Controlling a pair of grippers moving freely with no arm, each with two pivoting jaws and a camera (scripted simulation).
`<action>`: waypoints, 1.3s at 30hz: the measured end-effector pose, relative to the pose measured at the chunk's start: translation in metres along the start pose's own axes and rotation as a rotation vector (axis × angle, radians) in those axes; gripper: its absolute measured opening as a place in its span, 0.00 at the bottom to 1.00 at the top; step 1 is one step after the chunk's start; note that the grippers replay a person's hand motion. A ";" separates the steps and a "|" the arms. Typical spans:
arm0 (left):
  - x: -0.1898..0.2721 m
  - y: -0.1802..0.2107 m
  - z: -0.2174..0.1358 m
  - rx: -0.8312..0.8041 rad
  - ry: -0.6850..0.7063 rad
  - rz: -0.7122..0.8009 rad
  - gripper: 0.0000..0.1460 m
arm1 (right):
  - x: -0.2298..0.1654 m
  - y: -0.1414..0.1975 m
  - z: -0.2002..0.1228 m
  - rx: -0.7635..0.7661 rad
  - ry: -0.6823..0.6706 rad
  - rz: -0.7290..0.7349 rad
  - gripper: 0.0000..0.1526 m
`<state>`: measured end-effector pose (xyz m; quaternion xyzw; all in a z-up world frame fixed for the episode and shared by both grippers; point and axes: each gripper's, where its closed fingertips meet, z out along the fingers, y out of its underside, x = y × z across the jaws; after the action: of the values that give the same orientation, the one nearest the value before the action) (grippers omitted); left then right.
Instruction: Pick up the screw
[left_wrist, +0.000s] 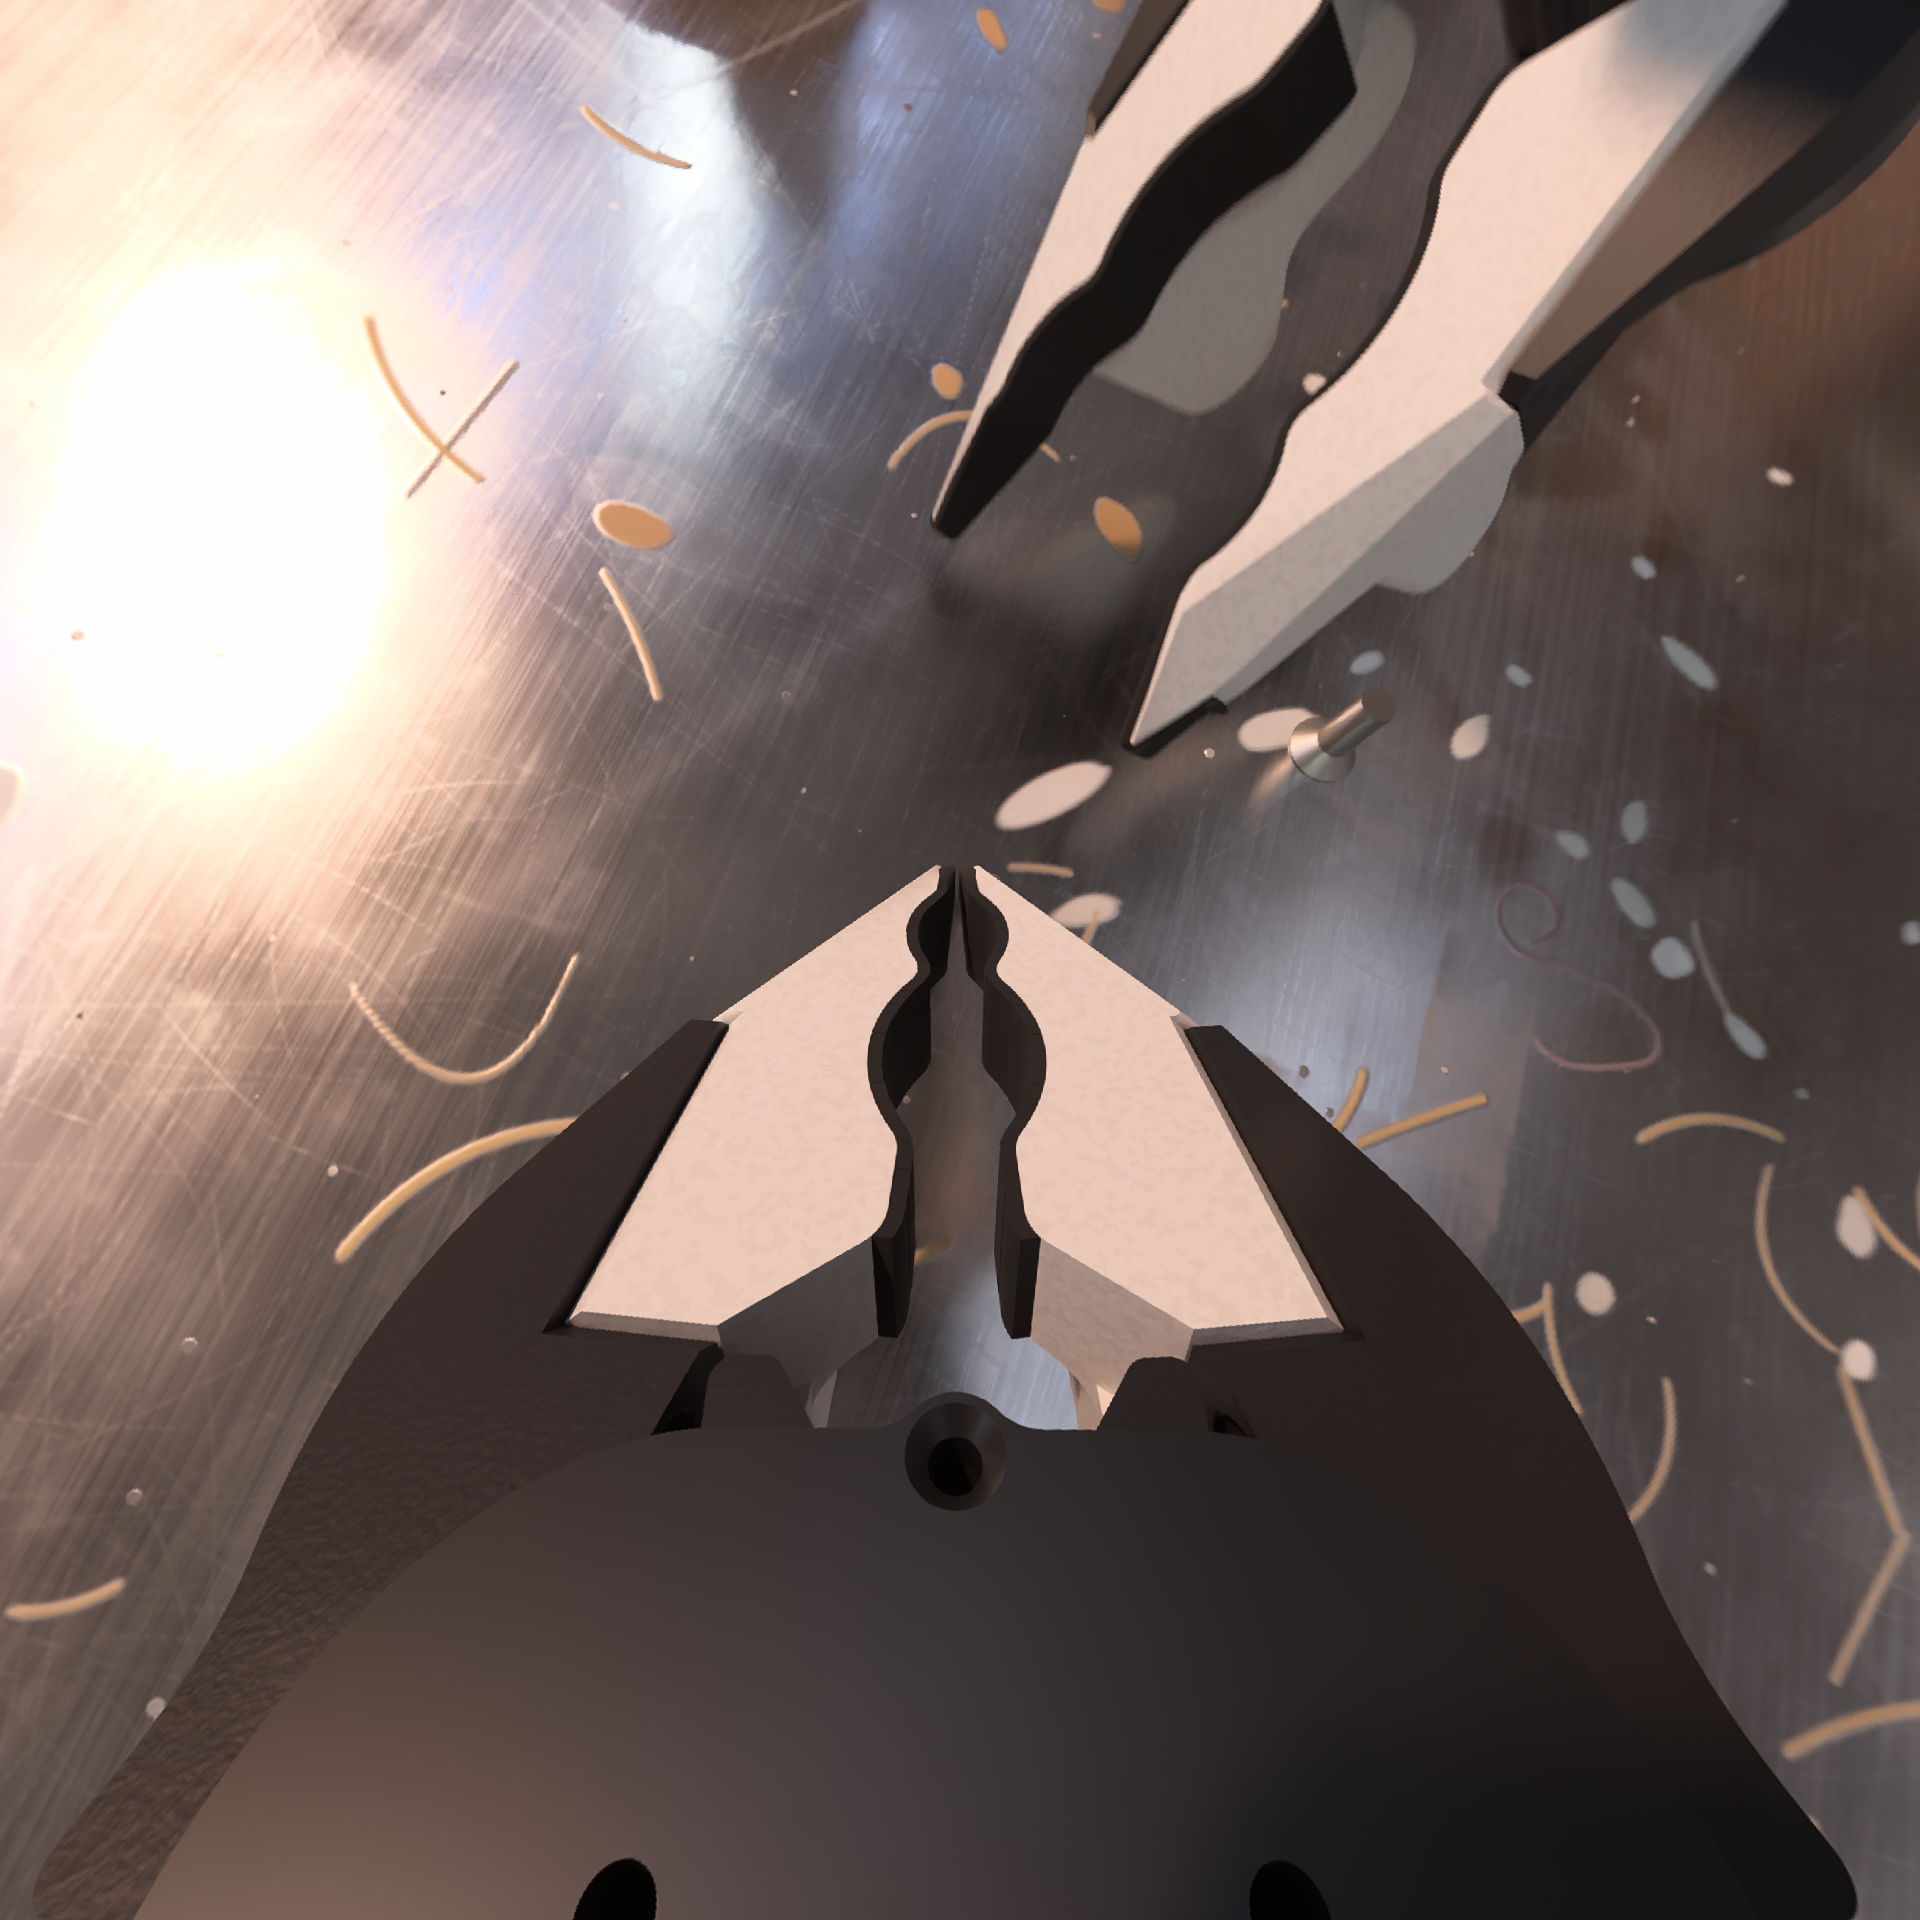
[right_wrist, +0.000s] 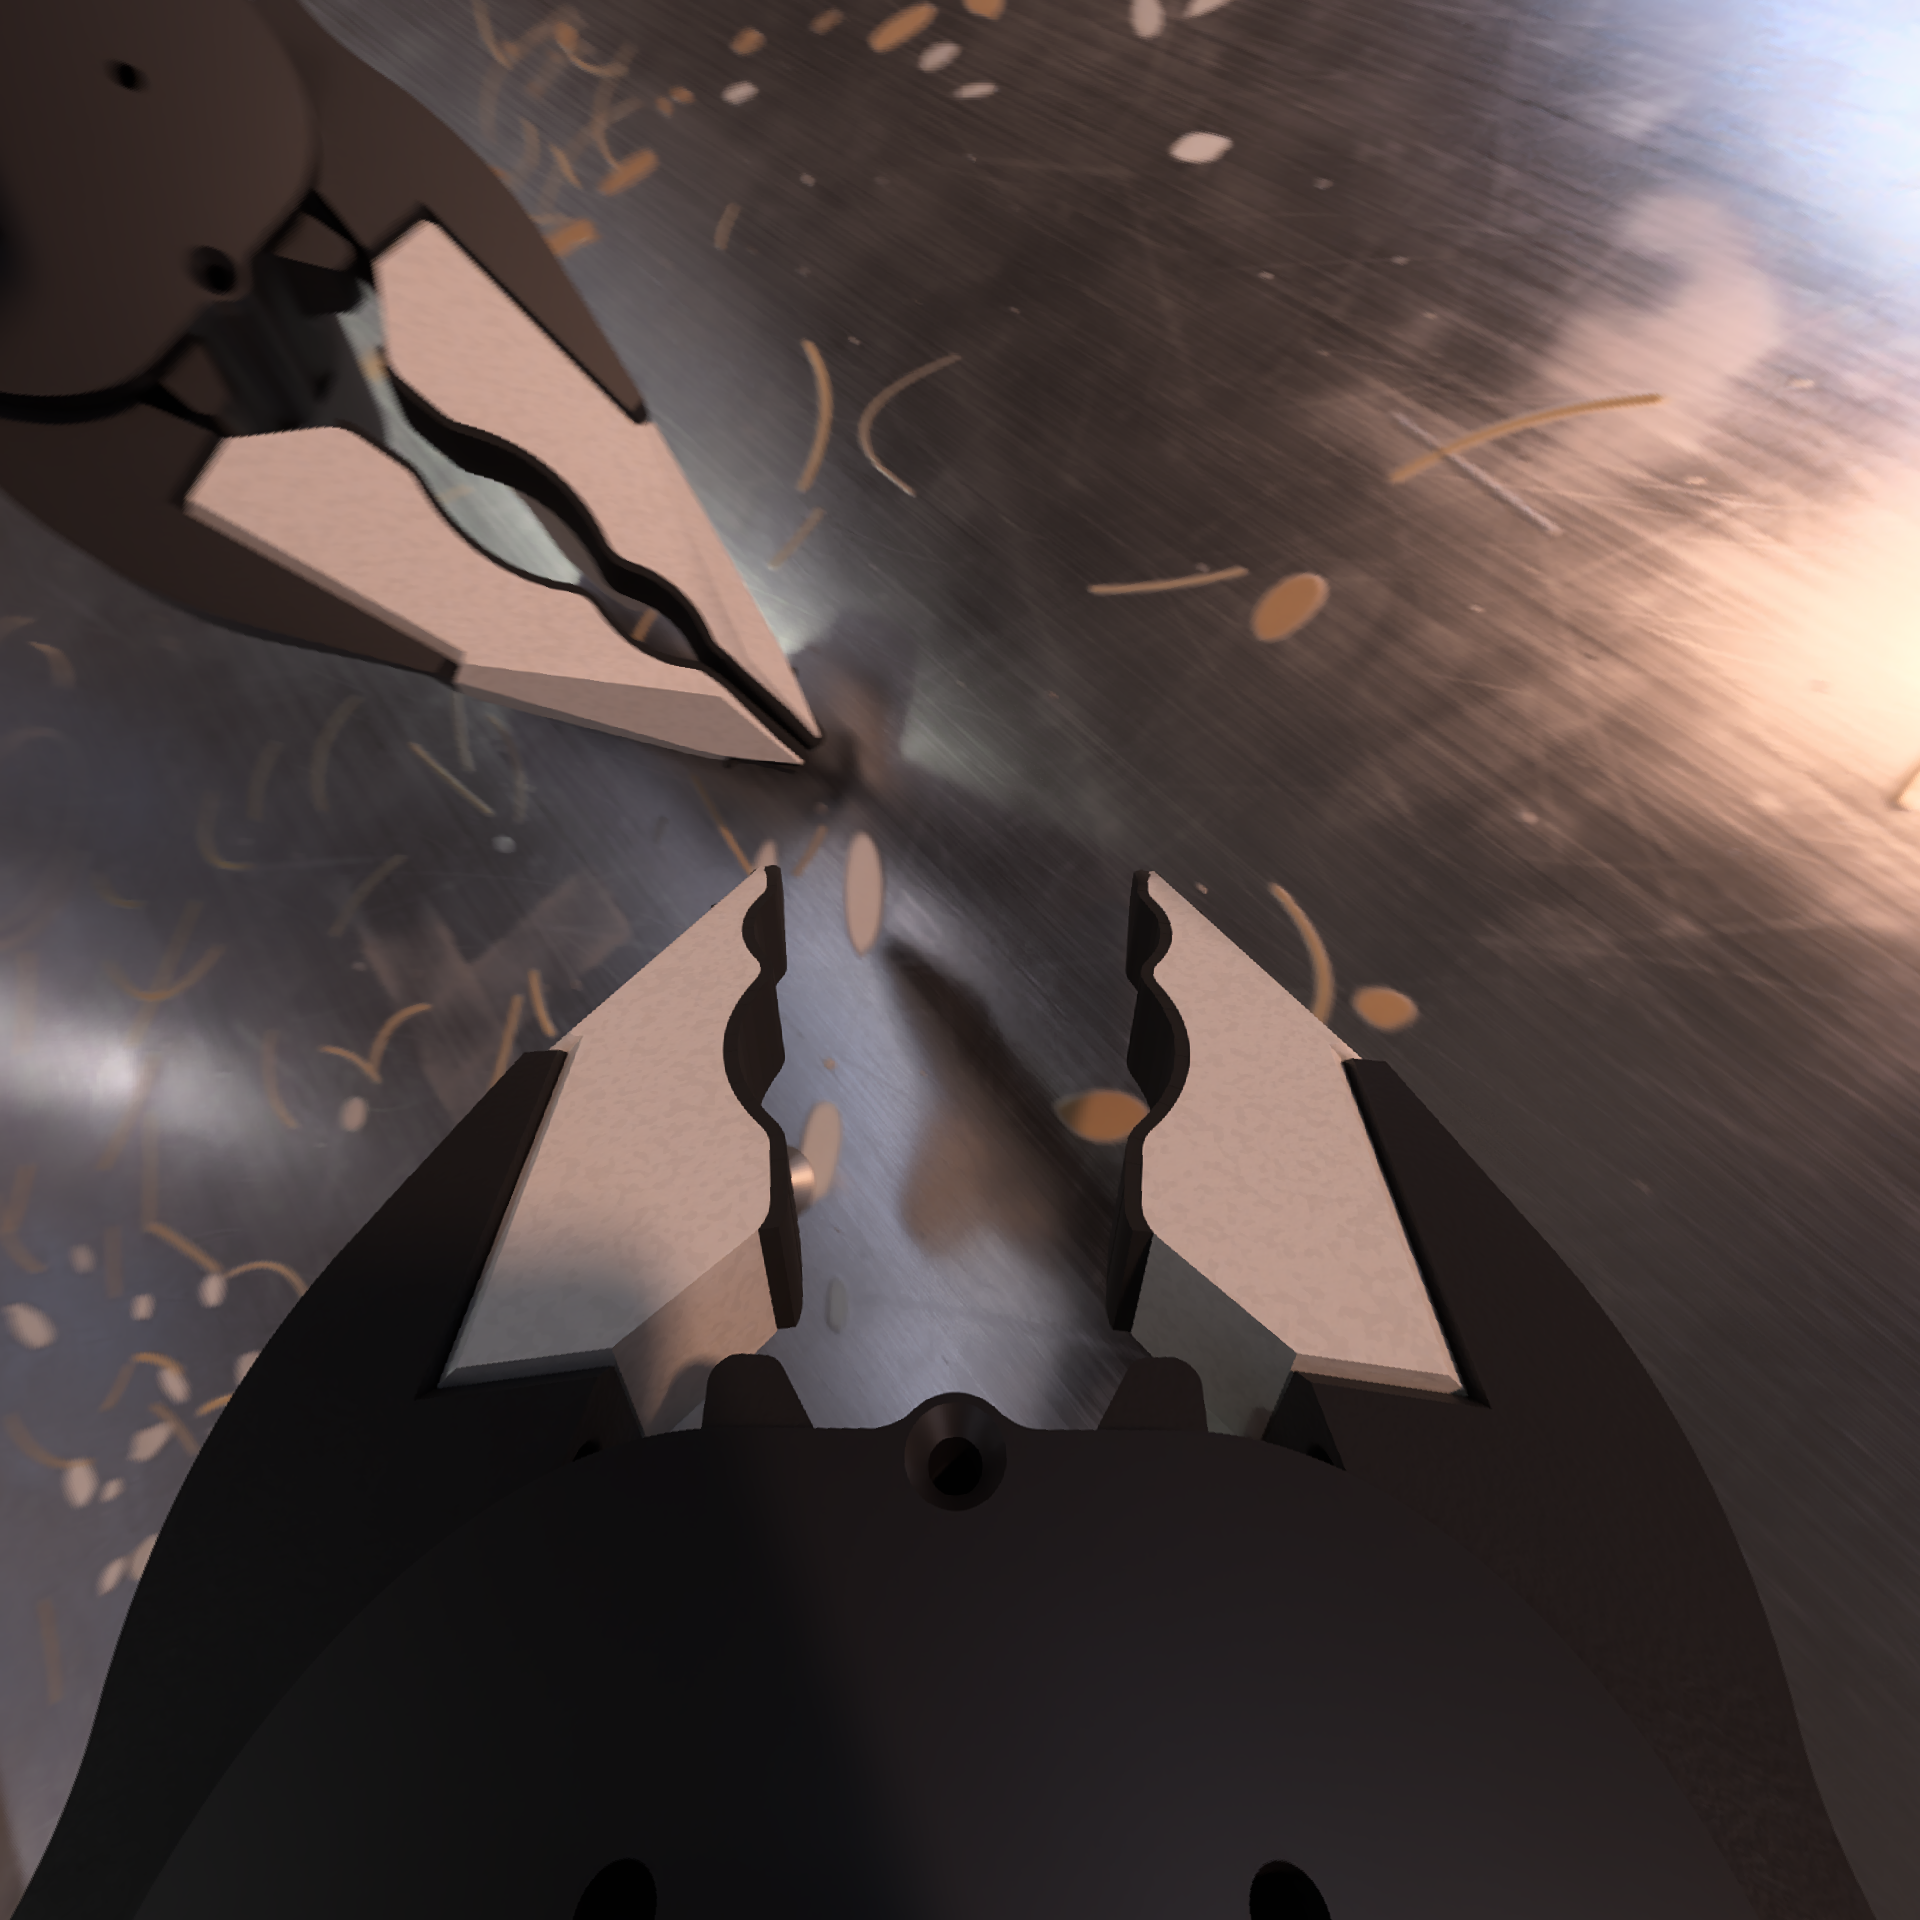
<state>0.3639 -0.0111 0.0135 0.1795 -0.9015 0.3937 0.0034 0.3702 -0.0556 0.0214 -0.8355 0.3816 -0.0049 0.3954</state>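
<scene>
A small silver screw (left_wrist: 1333, 736) lies on its side on the scratched metal surface. My left gripper (left_wrist: 958, 875) is shut and empty, with its tips a short way left of and nearer than the screw. My right gripper (left_wrist: 1044, 634) reaches in from the upper right, open, and its nearer fingertip (left_wrist: 1174, 696) is just left of the screw. In the right wrist view my right gripper (right_wrist: 956, 883) is open and empty. There the screw (right_wrist: 800, 1169) peeks out at the inner edge of its left finger, mostly hidden. The shut left gripper (right_wrist: 805, 750) shows at the upper left.
The brushed metal tabletop (left_wrist: 312, 935) is strewn with tan curled shavings (left_wrist: 468, 1049) and flat tan and whitish flecks (right_wrist: 1288, 608). A bright glare (left_wrist: 208, 520) washes out the left side in the left wrist view.
</scene>
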 end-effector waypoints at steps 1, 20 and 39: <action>0.001 0.000 0.002 0.003 -0.015 0.022 0.00 | 0.005 0.002 -0.003 -0.010 0.045 -0.013 0.44; 0.002 -0.001 0.005 0.014 -0.002 -0.042 0.00 | -0.061 -0.049 -0.053 0.383 -0.482 0.127 0.41; 0.002 0.000 0.002 0.012 0.005 -0.033 0.01 | -0.063 -0.030 -0.028 0.248 -0.496 0.177 0.33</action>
<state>0.3619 -0.0134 0.0120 0.1935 -0.8960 0.3995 0.0110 0.3363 -0.0216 0.0788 -0.7199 0.3412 0.1875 0.5746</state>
